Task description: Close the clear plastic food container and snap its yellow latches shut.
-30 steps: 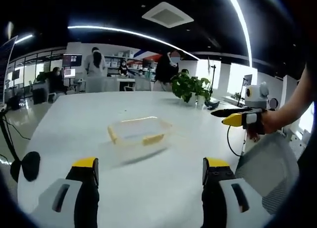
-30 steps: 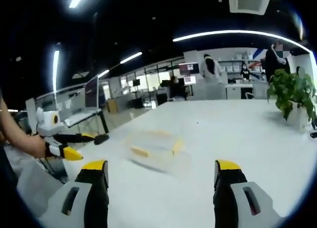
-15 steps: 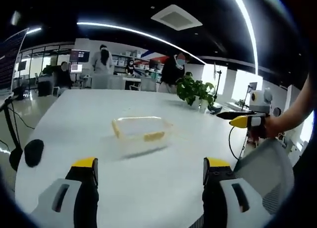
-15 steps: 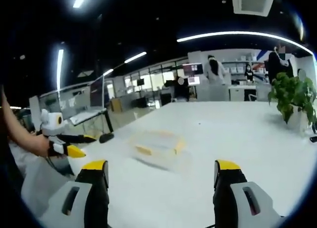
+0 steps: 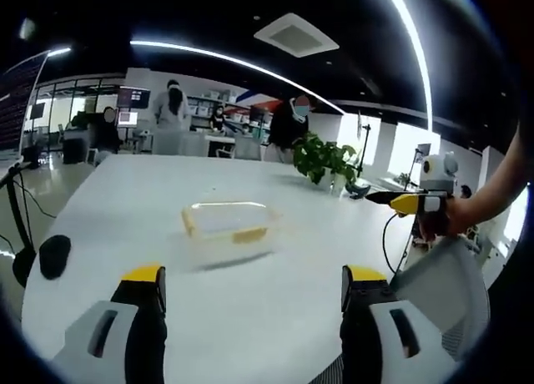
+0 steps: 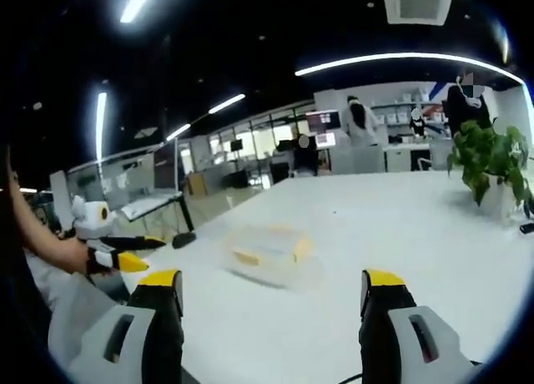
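The clear plastic food container sits flat on the white desk, roughly mid-desk, well ahead of both your claws. In the right gripper view the container is blurred, so lid seating is hard to judge there. In the left gripper view the lid looks laid on top. Yellow latches show along the near long side and the left short end; cannot tell whether they're snapped.

Your left claw hangs over the near desk edge, jaws wide apart, nothing between them, well short of the container. Your right claw is in the same state: jaws spread, empty, container well ahead and between the jaw lines.

In the left gripper view your right claw comes in from the right, held by your hand off the desk's far-right side, pointed towards the container, well apart from it. In the right gripper view your left claw comes in from the left, off the desk edge.

A potted plant stands at the far desk corner, beyond the container. A dark round object sits at the left desk edge. People stand at workstations in the background.
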The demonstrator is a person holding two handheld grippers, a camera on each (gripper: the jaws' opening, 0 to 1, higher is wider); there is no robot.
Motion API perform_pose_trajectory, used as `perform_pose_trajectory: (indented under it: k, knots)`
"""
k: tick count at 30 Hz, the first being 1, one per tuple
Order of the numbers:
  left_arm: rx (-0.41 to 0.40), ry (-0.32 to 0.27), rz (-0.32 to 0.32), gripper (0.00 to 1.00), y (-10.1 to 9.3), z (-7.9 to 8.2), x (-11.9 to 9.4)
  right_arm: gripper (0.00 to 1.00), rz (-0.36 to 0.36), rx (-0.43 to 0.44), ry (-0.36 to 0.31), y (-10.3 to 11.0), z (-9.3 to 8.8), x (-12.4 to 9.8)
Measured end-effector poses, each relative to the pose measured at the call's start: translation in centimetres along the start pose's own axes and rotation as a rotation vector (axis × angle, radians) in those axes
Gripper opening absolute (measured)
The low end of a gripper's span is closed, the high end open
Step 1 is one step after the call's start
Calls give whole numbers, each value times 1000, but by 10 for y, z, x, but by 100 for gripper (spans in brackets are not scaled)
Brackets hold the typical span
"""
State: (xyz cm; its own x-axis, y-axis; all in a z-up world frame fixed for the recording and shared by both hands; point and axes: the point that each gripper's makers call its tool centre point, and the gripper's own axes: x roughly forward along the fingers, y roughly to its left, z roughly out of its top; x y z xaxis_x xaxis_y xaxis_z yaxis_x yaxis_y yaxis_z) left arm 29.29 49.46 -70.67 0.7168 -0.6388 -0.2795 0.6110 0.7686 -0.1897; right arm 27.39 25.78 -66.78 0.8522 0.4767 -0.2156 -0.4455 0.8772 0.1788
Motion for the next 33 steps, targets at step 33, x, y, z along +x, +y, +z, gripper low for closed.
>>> perform_pose_trajectory:
  k: [33]
  knots:
    - [61,19,-24,82,-38,-23,-6,78,-13,-157,-20,12,-2,-23]
